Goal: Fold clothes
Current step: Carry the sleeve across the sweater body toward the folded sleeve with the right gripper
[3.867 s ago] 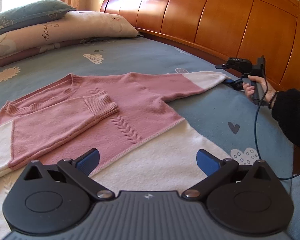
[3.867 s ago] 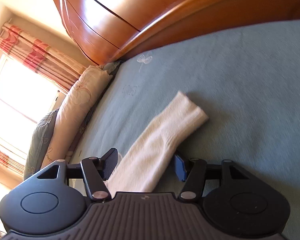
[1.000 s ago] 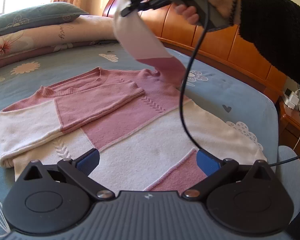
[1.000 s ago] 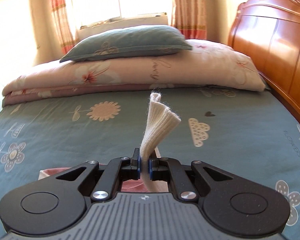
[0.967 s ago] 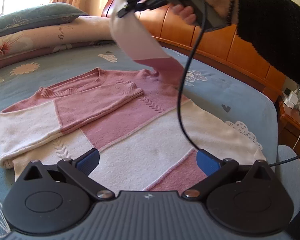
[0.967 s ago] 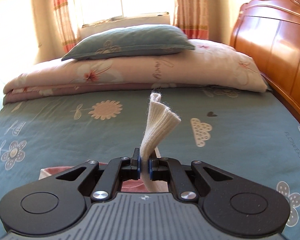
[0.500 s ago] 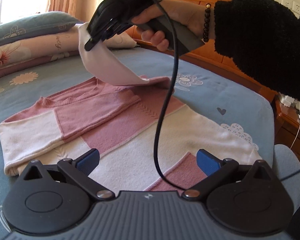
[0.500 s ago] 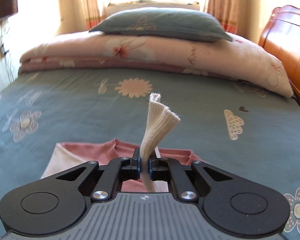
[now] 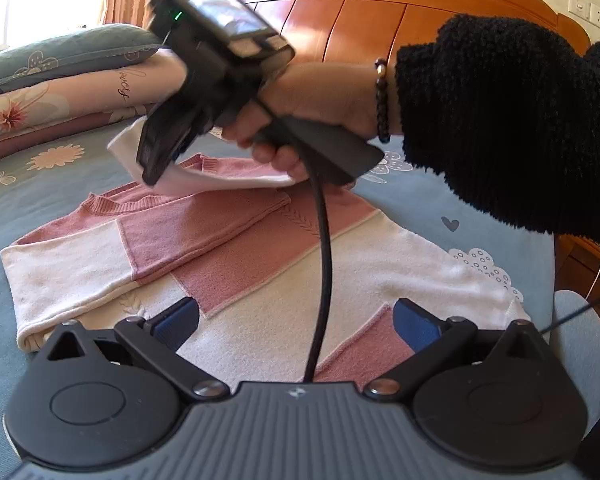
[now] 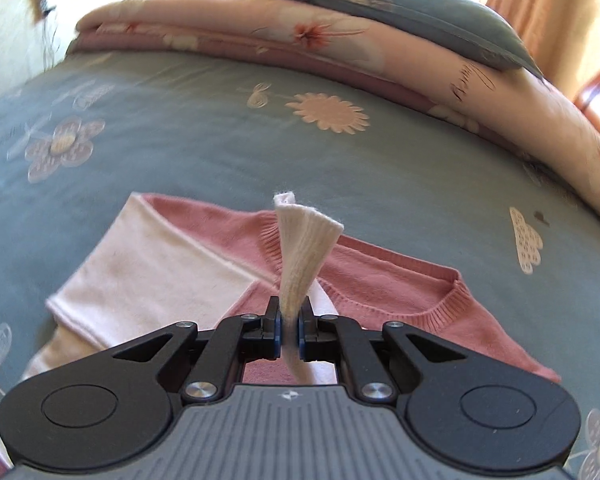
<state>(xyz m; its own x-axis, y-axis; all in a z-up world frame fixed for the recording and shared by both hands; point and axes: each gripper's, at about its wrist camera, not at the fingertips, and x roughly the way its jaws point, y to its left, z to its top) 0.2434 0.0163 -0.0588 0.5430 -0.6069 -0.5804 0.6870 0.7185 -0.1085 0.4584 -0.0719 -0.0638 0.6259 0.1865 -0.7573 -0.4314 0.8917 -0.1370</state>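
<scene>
Sweater: pink-and-cream knit, lying flat on the blue floral bedspread; one sleeve already folded across the chest.
Right gripper: jaws clamped on the cream sleeve cuff — the cuff stands up between them, above the sweater's neckline.
Left gripper: jaws spread wide, holding nothing — low over the sweater's hem.
Background: stacked pillows; wooden headboard.
</scene>
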